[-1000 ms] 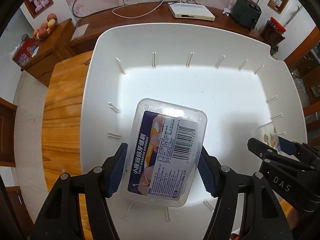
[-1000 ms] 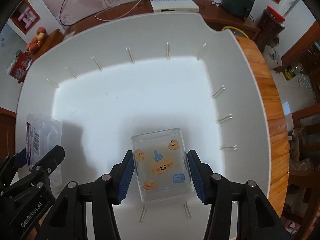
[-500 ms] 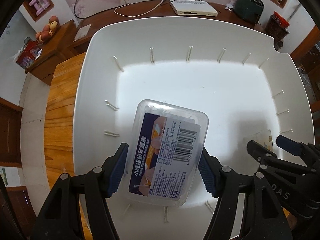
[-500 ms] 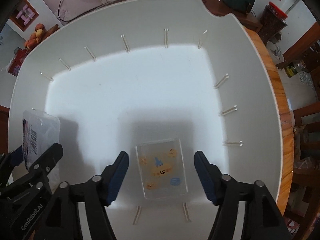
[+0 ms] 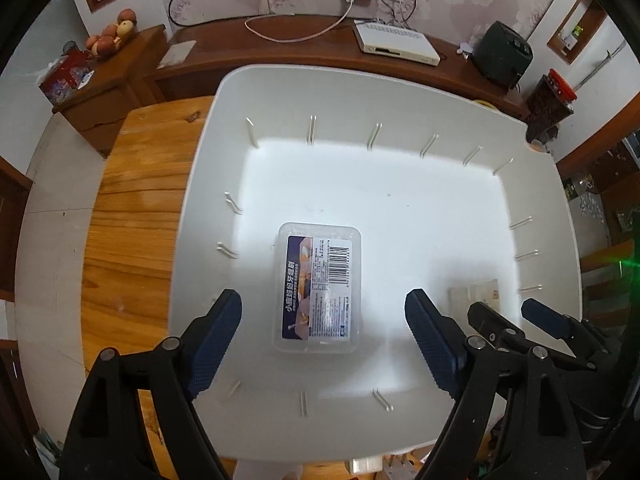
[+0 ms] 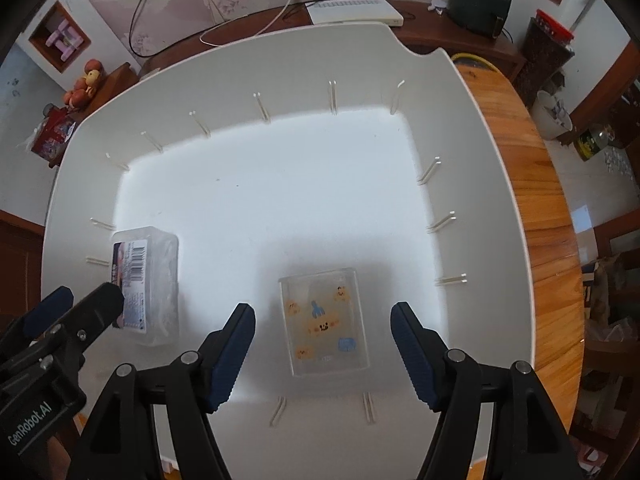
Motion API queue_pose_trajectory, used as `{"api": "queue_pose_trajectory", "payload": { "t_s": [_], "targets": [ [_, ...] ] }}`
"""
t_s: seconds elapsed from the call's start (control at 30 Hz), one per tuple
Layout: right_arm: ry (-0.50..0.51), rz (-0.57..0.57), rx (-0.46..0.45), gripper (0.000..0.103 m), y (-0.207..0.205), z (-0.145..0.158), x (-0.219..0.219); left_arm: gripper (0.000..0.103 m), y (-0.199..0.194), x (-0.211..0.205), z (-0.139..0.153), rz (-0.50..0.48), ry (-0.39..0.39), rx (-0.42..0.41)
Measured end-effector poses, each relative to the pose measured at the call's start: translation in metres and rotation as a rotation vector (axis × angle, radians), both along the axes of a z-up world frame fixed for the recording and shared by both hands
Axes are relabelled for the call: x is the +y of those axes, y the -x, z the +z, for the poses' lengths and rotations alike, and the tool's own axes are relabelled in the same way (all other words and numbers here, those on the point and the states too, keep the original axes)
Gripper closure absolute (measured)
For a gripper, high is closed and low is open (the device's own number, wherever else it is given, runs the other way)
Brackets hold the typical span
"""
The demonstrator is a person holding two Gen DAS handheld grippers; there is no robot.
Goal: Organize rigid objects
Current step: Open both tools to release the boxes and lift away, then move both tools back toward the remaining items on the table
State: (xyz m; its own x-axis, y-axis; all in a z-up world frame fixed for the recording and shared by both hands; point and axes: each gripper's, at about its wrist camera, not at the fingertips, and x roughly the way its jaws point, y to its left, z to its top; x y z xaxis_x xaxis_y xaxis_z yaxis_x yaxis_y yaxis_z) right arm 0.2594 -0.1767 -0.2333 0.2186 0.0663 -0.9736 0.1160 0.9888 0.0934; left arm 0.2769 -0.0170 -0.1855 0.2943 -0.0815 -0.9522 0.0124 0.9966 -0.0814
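Toothpick box (image 5: 318, 288), clear with a barcode label, lies flat on the floor of the white bin (image 5: 400, 92), at about 7 o'clock. The cartoon-printed clear case (image 6: 325, 322) lies at about 5 o'clock, well apart from it. Left gripper (image 5: 322, 344) hangs above the box, fingers spread wide, touching nothing. Right gripper (image 6: 323, 354) likewise stands wide over the case. The bin rests on a wooden table (image 5: 132, 216).

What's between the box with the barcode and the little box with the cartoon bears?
Only bare white bin floor lies between the barcode box and the cartoon box, as the right wrist view shows.
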Motion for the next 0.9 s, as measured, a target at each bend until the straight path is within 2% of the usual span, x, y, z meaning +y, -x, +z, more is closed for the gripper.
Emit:
{"api": "queue_pose_trajectory", "payload": {
  "t_s": [0.43,0.63,0.9],
  "targets": [
    [0.006,0.039,-0.090,0.032,0.030,0.046,0.005,0.017,0.029,-0.003,0.049,-0.005,-0.056,-0.095],
    [0.009,0.034,-0.143,0.032,0.047,0.070,-0.004,0.017,0.052,-0.002,0.081,-0.010,-0.042,-0.145],
    [0.000,0.065,-0.246,0.032,0.090,0.119,-0.012,0.017,0.095,-0.006,0.121,-0.028,-0.027,-0.216]
  ]
}}
